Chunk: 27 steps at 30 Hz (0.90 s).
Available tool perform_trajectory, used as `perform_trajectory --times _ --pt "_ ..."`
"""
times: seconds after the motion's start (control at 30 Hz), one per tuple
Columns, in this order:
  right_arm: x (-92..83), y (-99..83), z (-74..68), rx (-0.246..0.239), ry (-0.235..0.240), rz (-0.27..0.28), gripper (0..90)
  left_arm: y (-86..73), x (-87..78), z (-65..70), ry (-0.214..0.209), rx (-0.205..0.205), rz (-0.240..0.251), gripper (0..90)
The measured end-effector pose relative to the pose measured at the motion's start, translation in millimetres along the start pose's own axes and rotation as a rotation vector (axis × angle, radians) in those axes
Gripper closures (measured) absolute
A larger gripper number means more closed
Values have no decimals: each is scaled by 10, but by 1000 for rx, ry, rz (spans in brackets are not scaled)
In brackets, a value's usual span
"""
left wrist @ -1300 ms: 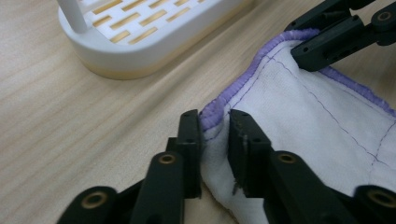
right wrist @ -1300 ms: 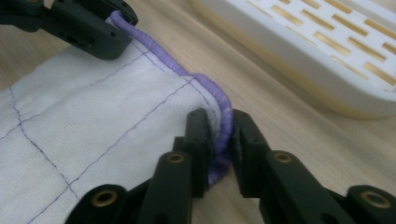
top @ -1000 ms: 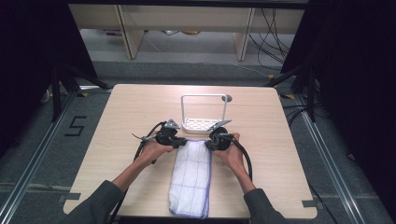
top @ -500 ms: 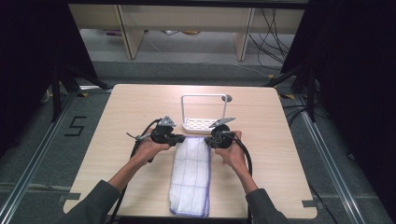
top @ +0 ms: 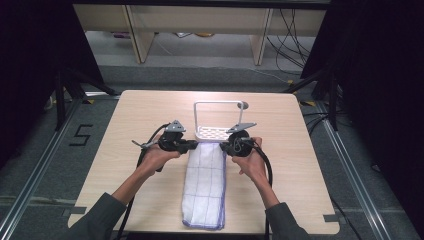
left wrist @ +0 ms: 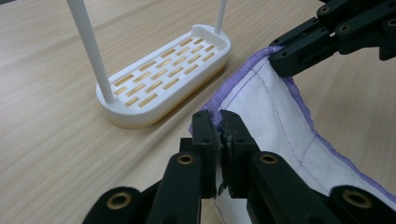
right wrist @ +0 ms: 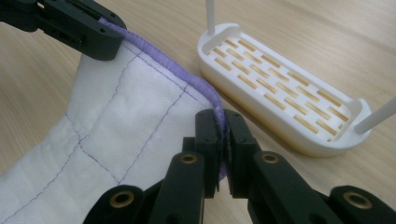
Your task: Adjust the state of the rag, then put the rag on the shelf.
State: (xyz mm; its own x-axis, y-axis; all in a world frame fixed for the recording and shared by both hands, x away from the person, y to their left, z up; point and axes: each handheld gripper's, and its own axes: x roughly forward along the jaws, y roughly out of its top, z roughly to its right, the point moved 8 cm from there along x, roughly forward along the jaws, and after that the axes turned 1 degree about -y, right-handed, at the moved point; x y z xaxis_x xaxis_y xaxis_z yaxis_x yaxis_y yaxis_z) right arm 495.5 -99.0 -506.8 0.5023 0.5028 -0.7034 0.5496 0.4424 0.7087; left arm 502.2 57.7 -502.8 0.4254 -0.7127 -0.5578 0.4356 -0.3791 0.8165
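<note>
One wooden table (top: 150, 115), dark room around it. One white towel (top: 205, 187) with purple edging lies lengthwise, near the person. One white slotted rack (top: 212, 131) stands just beyond. Left gripper (top: 196, 145) and right gripper (top: 224, 147), jaws closed, each pinch a far towel corner.

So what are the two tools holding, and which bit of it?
Both hold the white cloth by its purple-edged far end: the left tool is shut on one corner, the right tool on the other, beside the white rack.
</note>
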Motion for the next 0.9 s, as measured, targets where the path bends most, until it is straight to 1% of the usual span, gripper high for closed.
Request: perform_trajectory --times 0.03,0.07,0.1,0.13,0.17,0.2,0.27,0.3,0.33,0.37,0.4,0.43,0.47,0.5,0.53,0.57,0.6,0.63,0.67,0.7,0.73,0.77,0.8,0.83,0.87,0.9 --pt "-2 15 -1 -1 -3 19 859 12 -11 4 -9 1 3 846" --pt "-11 20 -4 -1 -10 23 859 28 -20 6 -2 0 11 845" --pt "-47 18 -17 5 4 0 859 40 -32 8 -7 6 11 845" --pt "-54 29 -17 -2 15 8 859 53 -44 15 -10 9 15 845" --pt "-46 51 -1 -7 -7 39 859 66 -56 24 -11 10 18 846" --pt "-80 47 -6 -1 -2 17 859 79 -68 33 -9 12 21 845" --pt "-78 72 9 -13 -13 47 859 104 -83 53 -14 18 31 846" --pt "-101 72 -5 -1 -2 34 859 123 -101 64 -12 21 32 846" --pt "-114 84 5 -10 -7 43 859 143 -112 76 -13 24 39 846" --pt "-143 89 -28 22 1 38 859 153 -118 83 -14 25 42 845" --pt "-143 101 5 -13 -7 52 859 161 -127 92 -20 27 41 846" --pt "-151 116 -5 -1 -6 66 859 167 -135 99 -19 25 42 846" --pt "-178 114 -2 -11 0 51 859 174 -140 102 -18 27 46 845" --pt "-192 119 -1 -10 -3 50 859 182 -148 106 -22 28 50 846" --pt "-201 135 -8 -5 0 63 859 195 -160 111 -21 26 58 846" --pt "-225 137 -7 -13 -1 57 859 204 -173 113 -15 28 60 846" --pt "-238 152 -2 -24 -3 68 859 214 -180 117 -20 29 66 845" --pt "-247 163 -25 -3 5 75 860 228 -195 124 -19 32 70 845" --pt "-273 170 -18 -15 -5 73 859 236 -205 128 -18 33 72 845" --pt "-286 177 -23 -24 -1 74 860 246 -222 130 -17 36 70 845" --pt "-295 196 -41 -7 0 92 859 261 -235 141 -21 37 76 845" --pt "-321 202 -36 -20 -3 88 860 281 -249 152 -21 39 87 845" --pt "-350 219 -48 -13 -5 95 860 289 -261 160 -26 41 89 845" --pt "-363 227 -43 -26 -7 101 859 298 -278 171 -28 43 91 846" --pt "-389 234 -60 -16 -2 99 860 307 -296 185 -31 42 88 846" --pt "-409 246 -57 -31 -5 107 859 317 -311 196 -30 47 89 846"
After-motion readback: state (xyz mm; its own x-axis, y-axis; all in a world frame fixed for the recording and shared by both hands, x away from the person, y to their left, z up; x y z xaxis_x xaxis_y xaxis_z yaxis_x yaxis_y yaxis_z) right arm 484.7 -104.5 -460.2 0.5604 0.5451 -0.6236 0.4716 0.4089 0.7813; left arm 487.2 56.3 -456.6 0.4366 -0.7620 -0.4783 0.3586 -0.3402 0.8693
